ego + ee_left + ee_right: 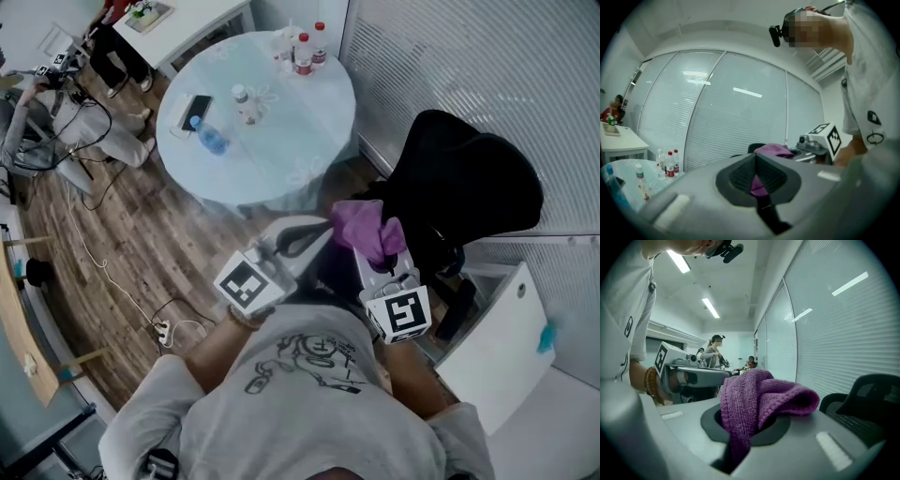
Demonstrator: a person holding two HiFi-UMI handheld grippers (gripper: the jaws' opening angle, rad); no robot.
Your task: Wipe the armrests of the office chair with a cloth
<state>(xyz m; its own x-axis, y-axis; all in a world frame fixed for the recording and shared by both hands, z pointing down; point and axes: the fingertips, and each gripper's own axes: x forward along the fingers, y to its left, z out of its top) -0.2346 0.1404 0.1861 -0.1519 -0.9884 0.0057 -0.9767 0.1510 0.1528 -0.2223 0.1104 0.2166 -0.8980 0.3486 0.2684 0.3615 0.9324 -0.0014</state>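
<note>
My right gripper (746, 420) clamps the bunched purple cloth (761, 397), my left gripper (757, 174) is closed and empty, both clear of the office chair (469, 178): wiping, I judge, is not yet begun.

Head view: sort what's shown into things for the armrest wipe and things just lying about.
For the job: purple cloth, held by the right gripper; office chair.
Lying about: round table; water bottles; phone; power strip on the floor.

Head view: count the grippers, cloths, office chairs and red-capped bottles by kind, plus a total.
grippers: 2 (left gripper, right gripper)
purple cloth: 1
office chair: 1
red-capped bottles: 2
total: 6
</note>
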